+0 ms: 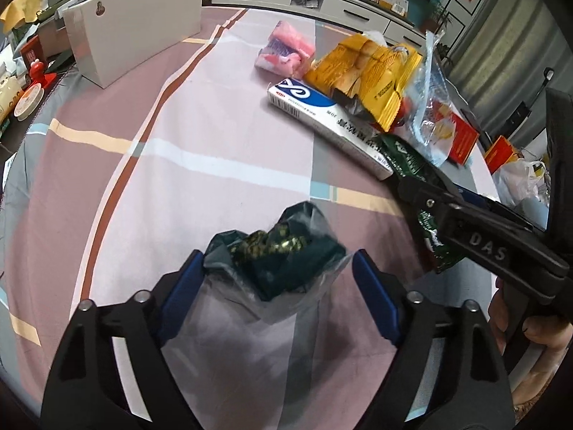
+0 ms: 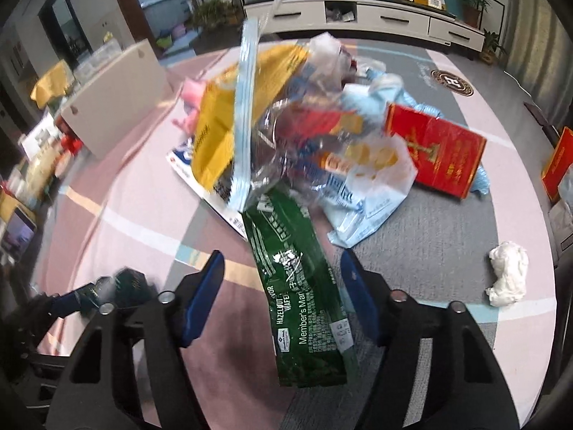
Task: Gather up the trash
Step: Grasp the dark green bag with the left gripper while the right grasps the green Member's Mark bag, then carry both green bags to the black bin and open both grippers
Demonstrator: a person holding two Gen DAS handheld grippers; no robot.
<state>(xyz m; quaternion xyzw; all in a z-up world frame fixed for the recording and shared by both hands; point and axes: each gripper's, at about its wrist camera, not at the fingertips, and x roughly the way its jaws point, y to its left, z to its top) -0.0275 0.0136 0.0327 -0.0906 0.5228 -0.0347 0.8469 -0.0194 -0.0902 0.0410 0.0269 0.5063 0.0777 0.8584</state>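
A crumpled dark green bag [image 1: 283, 251] inside clear film lies on the striped tablecloth [image 1: 179, 143]. My left gripper [image 1: 277, 256] straddles it. The film reaches both blue pads, and the jaws stand wide, so I read it as open. A long green wafer wrapper [image 2: 297, 286] runs out of the trash pile and lies between the fingers of my right gripper [image 2: 281, 256]. It rests against the right pad, with a gap to the left pad. In the left wrist view the right gripper's black fingers [image 1: 429, 200] sit over that wrapper [image 1: 408, 157], with a hand behind them.
The pile holds a yellow packet [image 1: 372, 71], a white-and-blue box [image 1: 315, 107], a pink packet [image 1: 283, 48], clear plastic bags [image 2: 322, 136] and a red box [image 2: 437, 150]. A white tissue wad [image 2: 508, 272] lies apart at the right. A white board [image 1: 139, 25] stands at the back left.
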